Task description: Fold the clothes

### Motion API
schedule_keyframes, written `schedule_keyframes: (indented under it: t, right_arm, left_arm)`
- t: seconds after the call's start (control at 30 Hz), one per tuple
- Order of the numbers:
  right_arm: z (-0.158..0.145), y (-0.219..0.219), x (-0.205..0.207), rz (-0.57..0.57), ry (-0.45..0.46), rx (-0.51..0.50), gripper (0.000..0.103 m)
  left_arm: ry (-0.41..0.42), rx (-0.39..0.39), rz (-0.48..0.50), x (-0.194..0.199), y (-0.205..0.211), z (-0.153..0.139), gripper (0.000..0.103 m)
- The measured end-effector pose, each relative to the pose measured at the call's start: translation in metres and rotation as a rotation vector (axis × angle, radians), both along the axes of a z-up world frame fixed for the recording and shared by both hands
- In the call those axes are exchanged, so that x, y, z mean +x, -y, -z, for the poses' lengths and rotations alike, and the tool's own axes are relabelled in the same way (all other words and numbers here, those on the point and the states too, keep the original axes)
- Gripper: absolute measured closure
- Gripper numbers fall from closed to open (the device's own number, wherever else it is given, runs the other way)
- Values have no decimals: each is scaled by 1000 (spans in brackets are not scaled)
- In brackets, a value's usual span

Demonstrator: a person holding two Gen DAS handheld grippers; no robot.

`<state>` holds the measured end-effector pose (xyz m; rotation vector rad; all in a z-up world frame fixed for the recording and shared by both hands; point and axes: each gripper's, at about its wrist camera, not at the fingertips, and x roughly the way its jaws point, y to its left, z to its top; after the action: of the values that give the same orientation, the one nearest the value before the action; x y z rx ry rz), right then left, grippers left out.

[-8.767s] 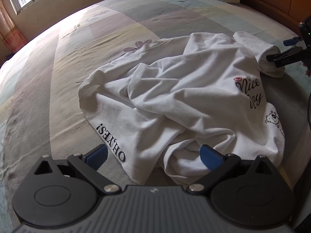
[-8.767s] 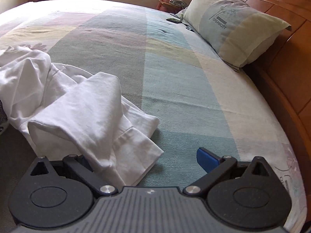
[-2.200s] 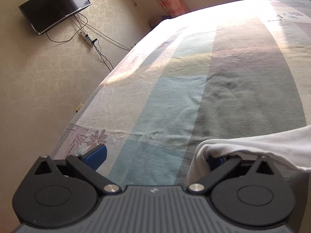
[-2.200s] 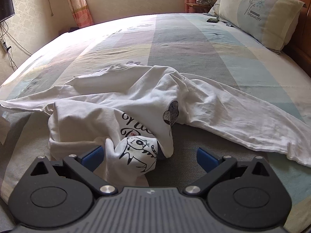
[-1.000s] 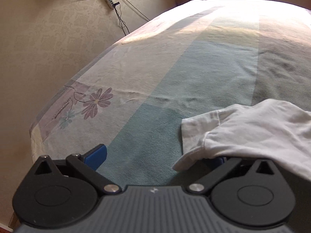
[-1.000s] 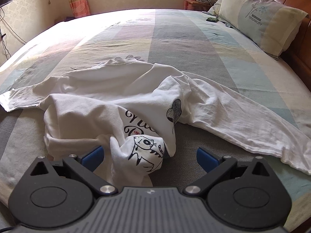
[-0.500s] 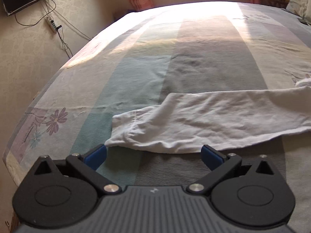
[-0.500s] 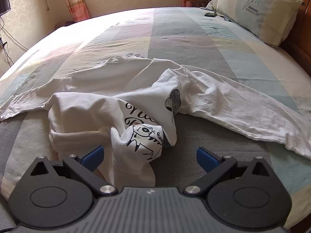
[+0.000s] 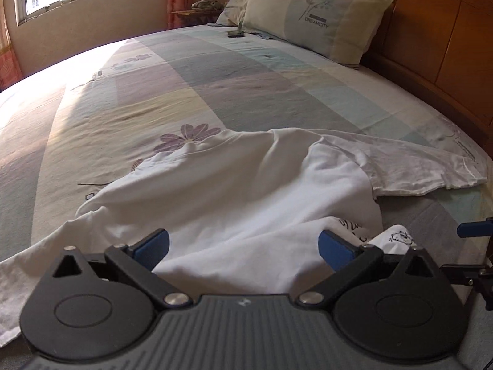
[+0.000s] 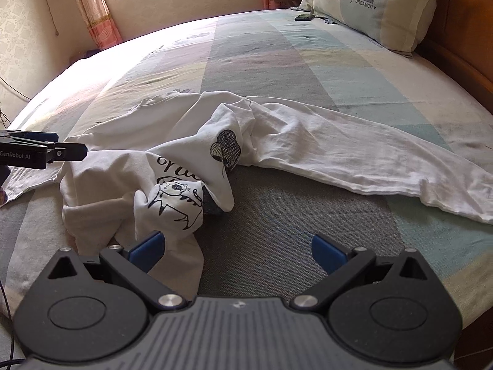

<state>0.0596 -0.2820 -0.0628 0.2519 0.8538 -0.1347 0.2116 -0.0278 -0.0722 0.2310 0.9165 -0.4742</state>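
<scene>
White long-sleeved shirt (image 10: 277,148) bunched, lettering half hidden; left gripper (image 9: 243,246) and right gripper (image 10: 235,248) spread beside it.

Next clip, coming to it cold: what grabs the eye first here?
A crumpled white shirt lies bunched near the front of the bed, one sleeve stretched out to the right and a black cartoon print on the wad nearest the right gripper. Both grippers have their jaws wide open; the left gripper hangs low over the cloth. A pillow rests against the wooden headboard.
</scene>
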Motion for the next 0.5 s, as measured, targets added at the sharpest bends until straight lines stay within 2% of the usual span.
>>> schedule_keyframes:
  t: [0.13, 0.3, 0.4, 0.5]
  right_arm:
    - [8, 9, -2, 6, -4, 22, 0]
    - [33, 19, 1, 2, -47, 64, 0]
    - [52, 21, 3, 1, -88, 91, 0]
    - [56, 15, 3, -27, -81, 43, 0]
  left_arm:
    - [-49, -57, 101, -2, 58, 14, 1]
    - [-89, -149, 49, -12, 36, 33, 1]
    - [-77, -114, 72, -15, 39, 33, 1]
    - [-83, -71, 64, -12, 48, 32, 1]
